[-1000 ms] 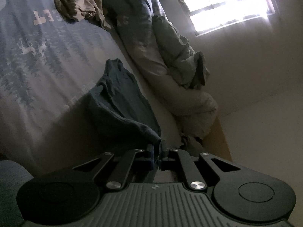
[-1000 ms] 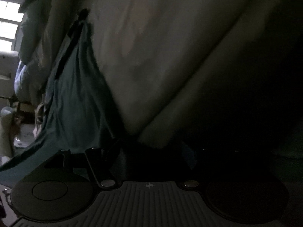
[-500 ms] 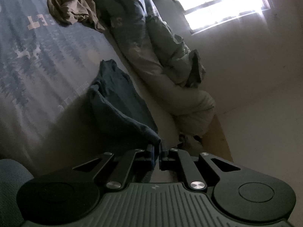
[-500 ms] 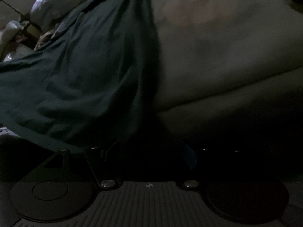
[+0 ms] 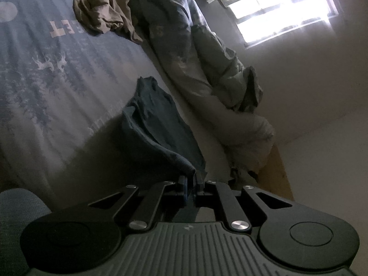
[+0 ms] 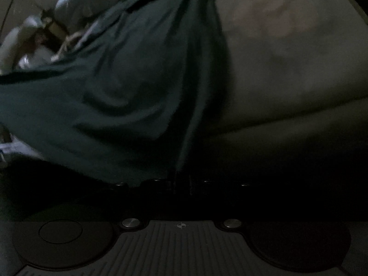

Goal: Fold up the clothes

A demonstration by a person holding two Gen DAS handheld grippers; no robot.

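— What is the place here?
— A dim room with a bright barred window [image 5: 279,7] and a bed sheet [image 5: 53,87] printed with trees and deer, seen from the left wrist view.

— And the left gripper [image 5: 191,182]?
— Its jaws are pressed together on a corner of the dark teal garment [image 5: 158,124]. From that corner the cloth goes away across the sheet, partly lifted and wrinkled.

— The right gripper [image 6: 182,184]?
— The picture is very dark there. Its jaws have just been closing, and a thin fold of the same garment [image 6: 128,87] runs down between them – I believe they pinch it, but the pads are hard to see.

— What is around the garment?
— Further on the sheet lies a crumpled beige cloth [image 5: 103,16]. Beside the bed edge a rolled duvet [image 5: 197,69] lies along the wall. In the right wrist view a pale cover [image 6: 287,57] lies just beside the teal cloth.
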